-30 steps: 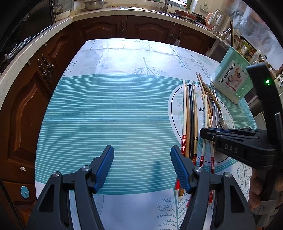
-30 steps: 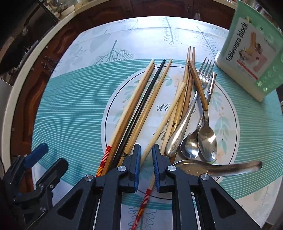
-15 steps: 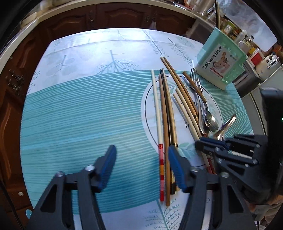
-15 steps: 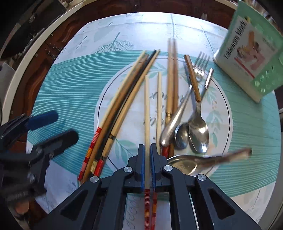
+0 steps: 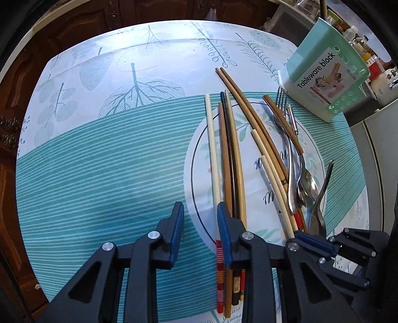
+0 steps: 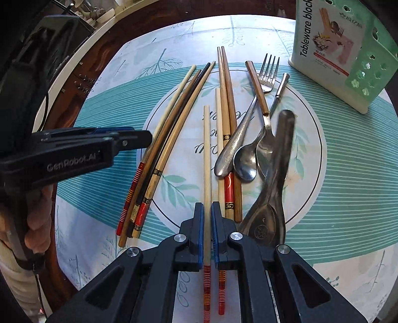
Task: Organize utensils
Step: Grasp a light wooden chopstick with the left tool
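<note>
Several chopsticks, a fork (image 6: 266, 72), spoons (image 6: 245, 164) and a large metal ladle-spoon (image 6: 276, 174) lie on a round table with a teal striped cloth (image 5: 99, 161). My right gripper (image 6: 207, 223) is shut on a pale chopstick with a red-striped end (image 6: 206, 149), its tip pointing away. My left gripper (image 5: 200, 223) is open just left of a bundle of chopsticks (image 5: 230, 161), its right finger beside a cream chopstick (image 5: 212, 149). In the right wrist view the left gripper (image 6: 139, 136) shows at the left.
A mint green holder box labelled "Tableware block" (image 5: 325, 82) stands at the far right of the table, also in the right wrist view (image 6: 335, 49). Dark wooden cabinets (image 5: 74, 15) ring the table. The table's left half is bare cloth.
My right gripper closed on the pale chopstick and turned it straight. My left gripper moved right and forward to the chopstick bundle and narrowed its opening.
</note>
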`<state>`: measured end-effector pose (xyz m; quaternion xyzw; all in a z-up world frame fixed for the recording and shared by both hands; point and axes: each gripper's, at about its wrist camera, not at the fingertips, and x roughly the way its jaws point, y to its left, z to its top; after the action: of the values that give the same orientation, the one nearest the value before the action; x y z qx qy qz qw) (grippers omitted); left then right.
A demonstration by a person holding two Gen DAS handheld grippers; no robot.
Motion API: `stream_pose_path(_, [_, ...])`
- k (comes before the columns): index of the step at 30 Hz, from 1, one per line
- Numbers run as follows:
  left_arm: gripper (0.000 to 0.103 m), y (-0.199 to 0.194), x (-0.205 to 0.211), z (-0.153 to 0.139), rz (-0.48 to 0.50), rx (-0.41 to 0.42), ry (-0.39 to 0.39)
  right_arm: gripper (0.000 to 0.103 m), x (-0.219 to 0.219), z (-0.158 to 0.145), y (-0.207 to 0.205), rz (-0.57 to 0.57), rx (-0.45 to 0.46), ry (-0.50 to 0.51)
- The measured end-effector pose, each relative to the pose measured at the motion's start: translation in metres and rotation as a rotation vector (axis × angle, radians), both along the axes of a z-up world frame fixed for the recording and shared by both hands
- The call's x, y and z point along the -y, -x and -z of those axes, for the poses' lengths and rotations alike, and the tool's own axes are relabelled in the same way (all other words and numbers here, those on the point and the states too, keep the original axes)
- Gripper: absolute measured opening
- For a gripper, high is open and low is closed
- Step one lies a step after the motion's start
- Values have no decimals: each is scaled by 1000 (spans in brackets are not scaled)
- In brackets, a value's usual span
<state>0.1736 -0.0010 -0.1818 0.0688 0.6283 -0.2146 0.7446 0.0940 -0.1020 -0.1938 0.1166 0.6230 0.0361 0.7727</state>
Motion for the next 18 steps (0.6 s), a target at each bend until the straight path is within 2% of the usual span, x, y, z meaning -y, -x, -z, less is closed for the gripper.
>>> stream_pose_path(4, [26,-11,11,2,0,-10,-36,5,3,2,5,-2,3,-16])
stream_pose_path(5, [26,-12,14,3,3,-3,-64,5,4,1,6,-4,4,-19])
stream_pose_path(9, [25,-12,19,4,27,17,-119,5,4,-12,7,-7,7,-34])
stream_pose_path(12, [25,-12,23,5,30,19,-152,5,7,13,19,-14,12,-38])
stream_pose_path(14, [30,-11,29,6,49,18,-177,6,6,13,18,-20,11,-32])
stream_pose_path(16, [42,-12,37,7,55,40,-226,6,1,15,17,-26,2,-20])
stream_pose_path(18, [42,-13,39,7,66,35,-246,6,-1,15,13,-30,-20,-15])
